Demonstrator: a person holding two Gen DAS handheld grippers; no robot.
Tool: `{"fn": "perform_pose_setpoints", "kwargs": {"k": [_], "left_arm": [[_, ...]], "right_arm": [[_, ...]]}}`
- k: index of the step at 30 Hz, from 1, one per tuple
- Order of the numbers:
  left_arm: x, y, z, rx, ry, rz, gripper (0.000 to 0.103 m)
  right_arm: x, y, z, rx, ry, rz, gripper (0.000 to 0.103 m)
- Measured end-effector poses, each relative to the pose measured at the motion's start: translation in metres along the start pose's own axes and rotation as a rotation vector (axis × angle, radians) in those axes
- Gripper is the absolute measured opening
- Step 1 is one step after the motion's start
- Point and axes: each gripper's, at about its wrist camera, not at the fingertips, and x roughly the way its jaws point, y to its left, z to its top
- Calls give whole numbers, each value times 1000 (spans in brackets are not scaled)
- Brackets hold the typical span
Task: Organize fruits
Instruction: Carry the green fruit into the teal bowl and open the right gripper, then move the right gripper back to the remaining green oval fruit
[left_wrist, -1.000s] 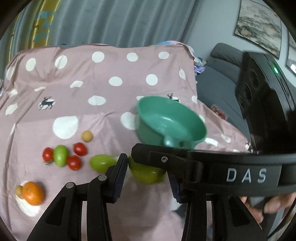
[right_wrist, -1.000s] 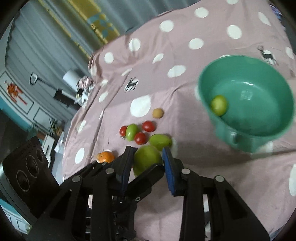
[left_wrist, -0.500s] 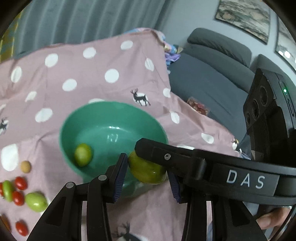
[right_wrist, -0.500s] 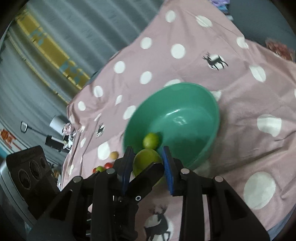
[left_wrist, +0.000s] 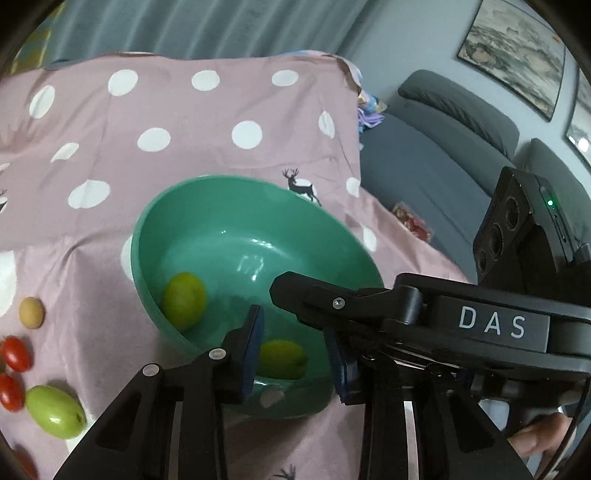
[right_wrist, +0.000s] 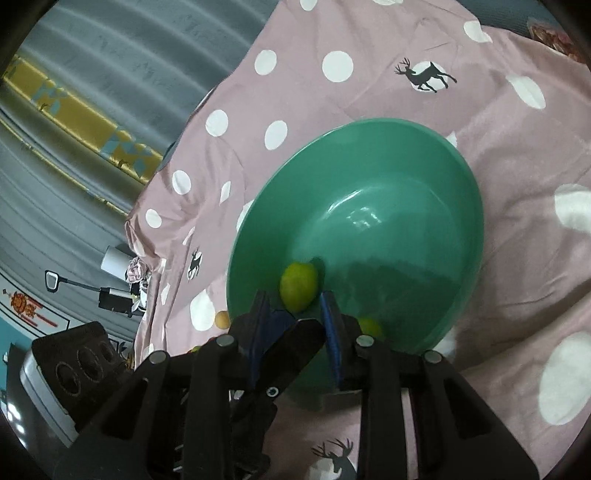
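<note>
Green fruit (left_wrist: 282, 359) now in bowl (left_wrist: 207, 192)

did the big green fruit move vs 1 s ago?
Yes. The big green fruit went from between the fingers, near the tomatoes, into the green bowl.

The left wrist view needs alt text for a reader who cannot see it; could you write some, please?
A teal bowl on a pink polka-dot cloth holds two green fruits, one lying loose between the open left gripper fingers. The right gripper reaches over the bowl; another green fruit, red tomatoes and a small tan fruit wait on the cloth.
</note>
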Motion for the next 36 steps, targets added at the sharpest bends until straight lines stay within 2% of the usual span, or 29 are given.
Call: {"fn": "perform_pose_setpoints", "kwargs": {"k": [5, 8, 9, 11, 12, 13, 14, 15, 17, 19, 21, 26, 30, 33, 36], "left_arm": [[-6, -5, -4, -1, -14, 8, 33], [-6, -8, -5, 9, -3, 13, 34], [-7, -10, -5, 11, -2, 15, 34], [-11, -11, -3, 3, 0, 11, 36], [-14, -11, -2, -10, 4, 3, 43], [-17, -10, -1, -21, 7, -5, 48], [-22, -9, 0, -35, 7, -11, 61], [-31, -5, 1, -51, -10, -12, 75], [-45, 0, 3, -74, -56, -13, 91], [-66, 11, 6, -117, -111, -12, 95], [-78, 17, 7, -132, -121, -1, 101], [-95, 21, 7, -67, -130, 180, 101], [-93, 26, 2, -33, -80, 299, 101], [-86, 26, -2, 5, -36, 383, 101], [-84, 34, -7, 15, -4, 407, 101]], "right_arm": [[-5, -2, -3, 29, -19, 26, 30], [-9, -7, -5, 60, -28, 9, 32], [-11, -7, -5, 67, -29, 2, 35], [-17, -5, -5, 62, -45, -14, 51], [-20, -3, -5, 55, -56, -13, 56], [-24, 0, -5, 49, -68, -8, 67], [-30, 3, -6, 45, -83, 5, 78], [-34, 5, -6, 43, -94, 16, 82], [-42, 11, -8, 33, -114, 56, 90], [-46, 15, -9, 34, -124, 84, 94], [-49, 20, -12, 30, -129, 102, 99], [-41, 38, -22, -21, -88, 83, 100], [-32, 45, -31, -54, -46, 73, 100], [-32, 39, -32, -14, -77, 102, 100], [-30, 30, -29, 75, -106, 225, 101]]}}
